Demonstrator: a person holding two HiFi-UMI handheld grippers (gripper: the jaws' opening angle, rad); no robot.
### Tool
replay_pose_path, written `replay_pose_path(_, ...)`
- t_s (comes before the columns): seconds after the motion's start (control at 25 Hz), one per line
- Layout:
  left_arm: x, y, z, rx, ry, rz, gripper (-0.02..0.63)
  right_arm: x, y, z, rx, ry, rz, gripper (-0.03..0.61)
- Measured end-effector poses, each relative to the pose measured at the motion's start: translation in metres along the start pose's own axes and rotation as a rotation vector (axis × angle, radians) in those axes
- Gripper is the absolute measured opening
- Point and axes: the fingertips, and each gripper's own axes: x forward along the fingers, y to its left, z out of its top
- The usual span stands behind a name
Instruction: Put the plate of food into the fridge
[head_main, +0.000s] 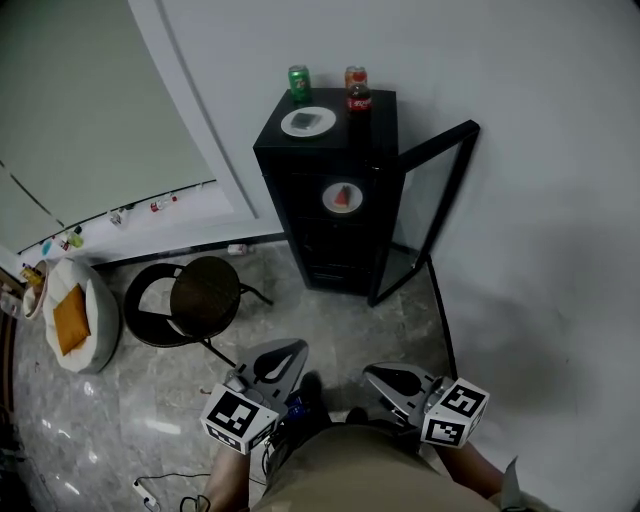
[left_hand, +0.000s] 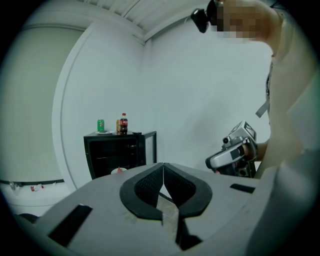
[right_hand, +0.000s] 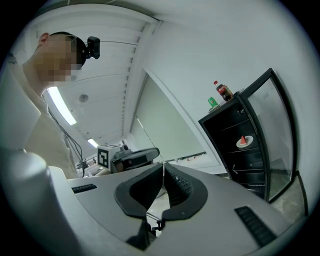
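Tools, pair: left tool (head_main: 292, 348) and right tool (head_main: 372, 372) both closed, nothing held, well apart from the fridge (head_main: 380, 130).
Plate of food (head_main: 341, 197) sits on a fridge shelf, so placing looks done; door (head_main: 425, 215) open, probably left to shut. Second plate (head_main: 308, 122), can (head_main: 299, 82) and bottle (head_main: 359, 98) on top. Stool (head_main: 205, 295) stands off to one side.

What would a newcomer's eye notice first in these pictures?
The black fridge stands with its glass door open, a plate with a red food slice inside. On top are a second plate, a green can and a cola bottle. The left gripper and right gripper, shut and empty, hang low near the person.
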Motion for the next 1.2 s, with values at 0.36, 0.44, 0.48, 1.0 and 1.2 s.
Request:
replay_pose_path(0.36,0.024,0.030,0.005,-0.013,-0.043,-0.067,0.011,0.022,-0.023,0.012,-0.002,0.017,-0.094,0.021)
replay_pose_path(0.44,0.021,0.044,0.005,-0.008,-0.050,-0.067,0.011,0.036,-0.022,0.013,-0.011,0.031,-0.098,0.021)
replay_pose_path(0.48,0.019,0.052,0.004,-0.011,-0.052,-0.067,0.011,0.043,-0.020,0.013,-0.019,0.040,-0.100,0.021)
replay_pose_path(1.0,-0.002,0.167,-0.015,-0.087,-0.087,-0.080,0.011,0.149,-0.024,0.018,-0.071,0.157,-0.164,0.021)
replay_pose_path(1.2,-0.002,0.197,-0.015,-0.079,-0.103,-0.108,0.011,0.184,-0.029,0.022,-0.071,0.167,-0.179,0.021)
